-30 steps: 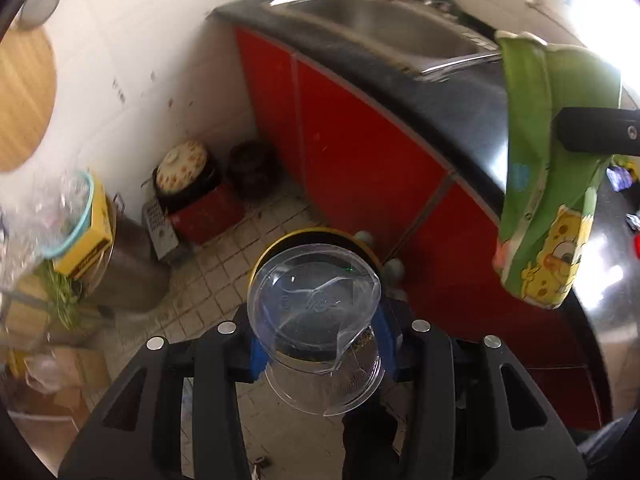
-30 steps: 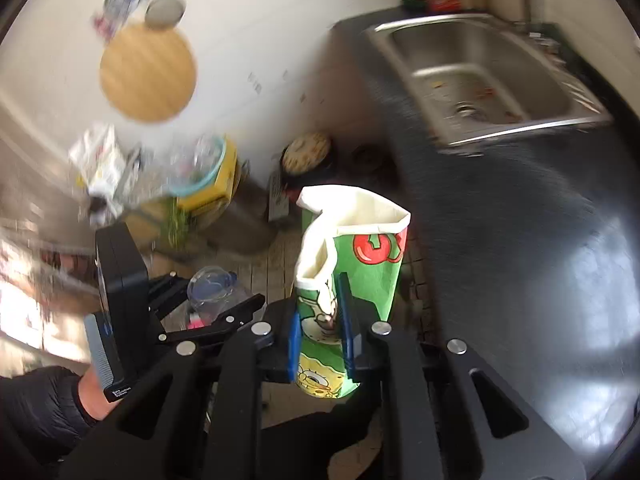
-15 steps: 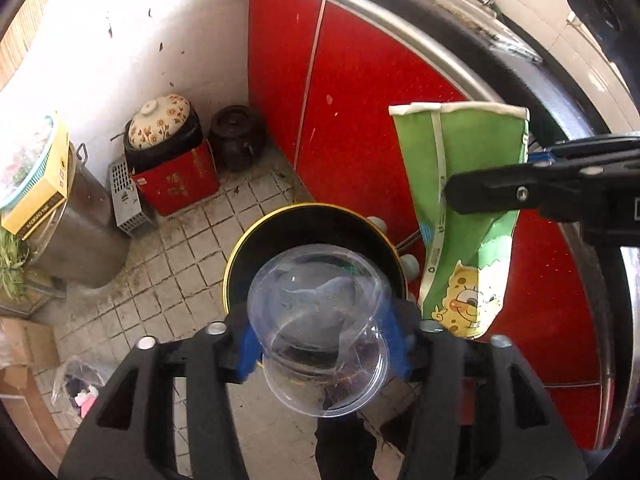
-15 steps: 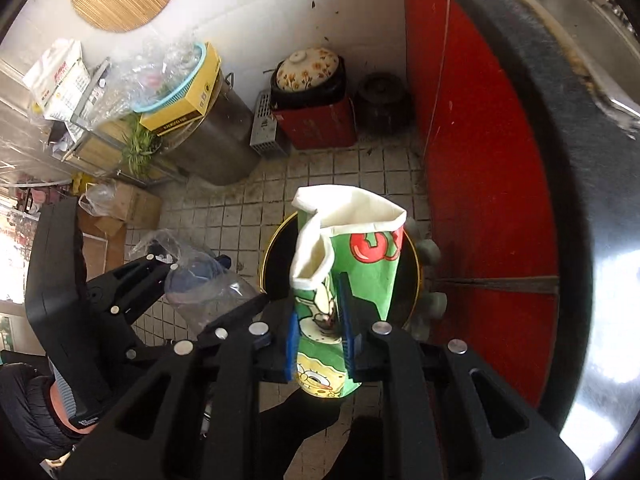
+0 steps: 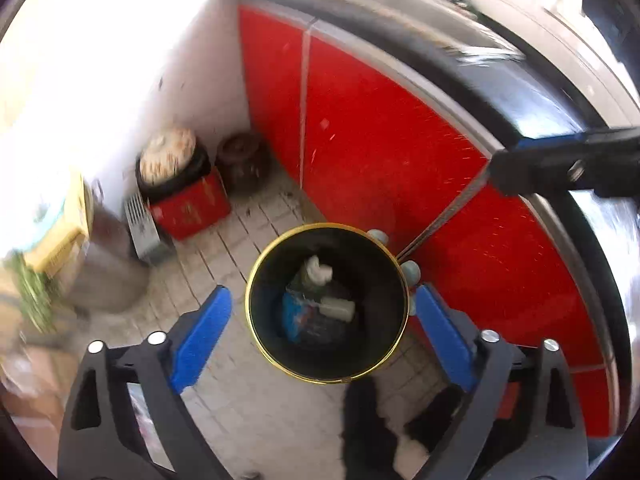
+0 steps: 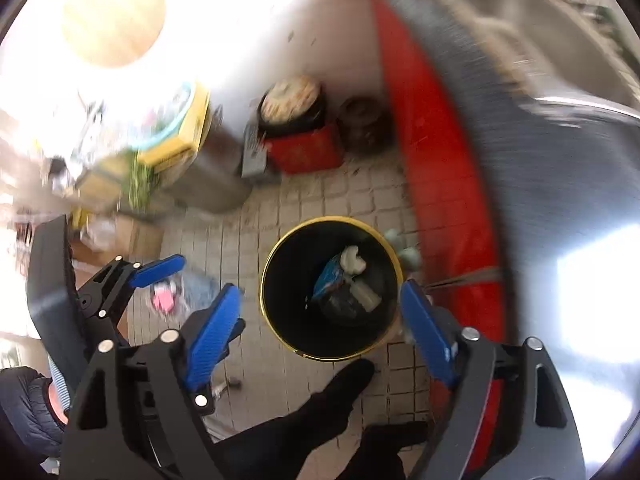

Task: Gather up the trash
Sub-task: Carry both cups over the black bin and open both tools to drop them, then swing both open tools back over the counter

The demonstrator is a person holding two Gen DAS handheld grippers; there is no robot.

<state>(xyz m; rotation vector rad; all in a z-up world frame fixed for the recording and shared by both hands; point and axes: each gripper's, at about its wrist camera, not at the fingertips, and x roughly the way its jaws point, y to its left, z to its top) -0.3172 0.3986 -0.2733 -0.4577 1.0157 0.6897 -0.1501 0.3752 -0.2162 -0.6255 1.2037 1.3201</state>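
— Claws?
— Left gripper and right gripper both gape wide, gripping nothing.
— The trash?
— Down in the black bin — dead centre, red cabinet at two o'clock.

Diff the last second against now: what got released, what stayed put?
Both grippers let go. The left gripper dropped its clear plastic cup and the right gripper dropped its green paper cup; both now stand open and empty above the bin. The dropped cups can't be clearly picked out among the trash inside. Bin, red cabinet and floor pots unchanged.
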